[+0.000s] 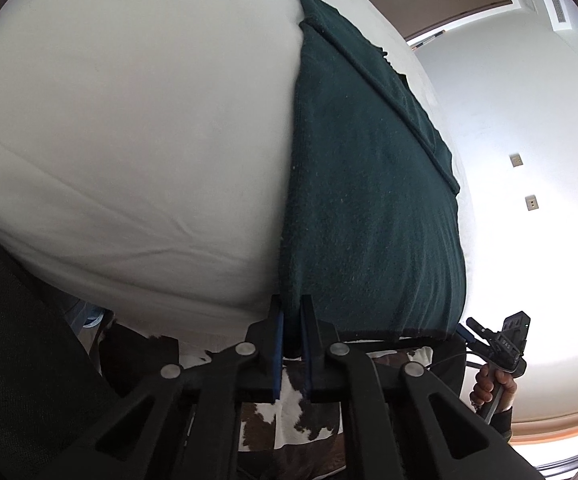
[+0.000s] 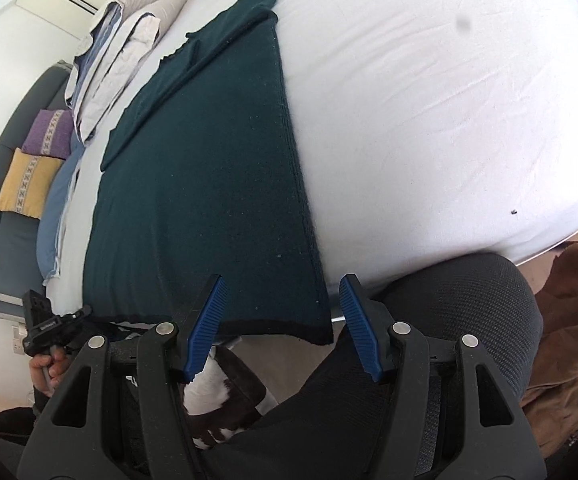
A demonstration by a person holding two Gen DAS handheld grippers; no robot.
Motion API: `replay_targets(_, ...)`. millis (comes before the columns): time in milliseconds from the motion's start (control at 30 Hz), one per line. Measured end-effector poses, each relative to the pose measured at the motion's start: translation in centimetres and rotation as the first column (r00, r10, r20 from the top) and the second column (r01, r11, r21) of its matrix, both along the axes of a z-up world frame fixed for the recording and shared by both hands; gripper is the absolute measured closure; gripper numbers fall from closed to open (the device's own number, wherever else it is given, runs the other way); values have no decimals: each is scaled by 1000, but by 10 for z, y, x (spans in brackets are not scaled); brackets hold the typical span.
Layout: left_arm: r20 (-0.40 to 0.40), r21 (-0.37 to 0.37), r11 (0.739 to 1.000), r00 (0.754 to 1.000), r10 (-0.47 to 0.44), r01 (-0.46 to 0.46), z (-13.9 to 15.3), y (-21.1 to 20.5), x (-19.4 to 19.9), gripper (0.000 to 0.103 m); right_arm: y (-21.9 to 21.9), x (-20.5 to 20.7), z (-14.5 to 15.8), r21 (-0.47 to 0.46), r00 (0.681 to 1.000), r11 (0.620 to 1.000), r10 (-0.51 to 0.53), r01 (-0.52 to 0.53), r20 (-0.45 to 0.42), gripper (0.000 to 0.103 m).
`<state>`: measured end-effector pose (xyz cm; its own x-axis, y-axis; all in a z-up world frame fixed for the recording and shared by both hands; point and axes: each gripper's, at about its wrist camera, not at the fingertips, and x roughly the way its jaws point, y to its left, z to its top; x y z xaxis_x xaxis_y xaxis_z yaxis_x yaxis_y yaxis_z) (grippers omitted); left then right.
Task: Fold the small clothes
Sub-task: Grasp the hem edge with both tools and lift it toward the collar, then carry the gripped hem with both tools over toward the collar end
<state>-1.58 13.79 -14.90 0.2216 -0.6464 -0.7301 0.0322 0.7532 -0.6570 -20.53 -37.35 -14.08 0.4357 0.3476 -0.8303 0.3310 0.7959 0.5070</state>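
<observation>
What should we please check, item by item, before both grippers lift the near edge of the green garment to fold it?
1. Left gripper shut on the near corner of the green garment: ok.
2. Right gripper gripping the other near corner: not ok; its fingers stand open, the corner between them.
3. Garment lying flat on the white bed: ok.
4. Far sleeve tucked in: cannot tell.
5. Bed beside the garment free for folding: ok.
</observation>
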Motion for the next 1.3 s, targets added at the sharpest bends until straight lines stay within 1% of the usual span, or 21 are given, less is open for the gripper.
replay_targets(100,17,-18,1000,1000,10,-9,5,7,-2,95,4,10,-5,-36,996,998,50,-53,-74,46)
replay_targets(200,24,-23,1000,1000,16,-15,6,9,-2,95,9,22,-9,-75,981,988,126,-138,-149,46)
replay_targets(267,25,-22,1000,1000,17,-16,4,10,-3,96,9,28,-11,-82,972,979,171,-186,-161,46)
replay_targets(300,24,-22,1000,1000,16,-16,4,10,-3,96,8,30,-11,-72,971,979,179,-192,-158,46)
replay_targets(400,26,-26,1000,999,18,-17,4,11,-4,96,2,33,-11,-59,969,978,186,-198,-163,53)
replay_targets(467,28,-28,999,999,18,-17,4,12,-4,96,0,32,-9,-47,969,978,195,-204,-152,62)
replay_targets(500,28,-27,999,999,19,-18,4,12,-4,96,-1,31,-9,-37,969,978,198,-205,-147,70)
replay_targets(533,28,-25,1000,999,18,-17,4,12,-5,96,-2,30,-9,-27,971,979,197,-203,-138,79)
replay_targets(600,28,-24,1000,999,17,-17,4,12,-5,96,-3,27,-9,-16,974,981,191,-194,-122,85)
replay_targets(667,28,-23,1000,999,19,-18,5,11,-6,96,-5,19,-11,-12,978,983,180,-183,-102,94)
replay_targets(700,29,-24,1000,999,20,-19,6,10,-6,96,-7,15,-13,0,982,986,168,-168,-90,96)
replay_targets(833,40,-28,999,999,23,-22,10,10,-7,96,-14,-1,-8,36,993,993,116,-115,-17,97)
replay_targets(933,51,-36,999,998,29,-27,13,11,-7,96,-17,-10,9,57,995,994,85,-89,57,97)
replay_targets(1000,58,-57,998,998,38,-35,16,13,-7,96,-17,-15,24,72,991,994,72,-81,116,97)
replay_targets(1067,67,-88,995,997,48,-42,22,15,-7,96,-18,-18,35,82,986,994,54,-67,157,98)
replay_targets(1200,98,-123,991,993,60,-47,36,18,-7,96,-20,-13,63,96,971,994,27,-51,236,98)
replay_targets(1300,122,-161,985,990,73,-53,48,20,-7,96,-18,-8,77,115,957,993,6,-41,289,98)
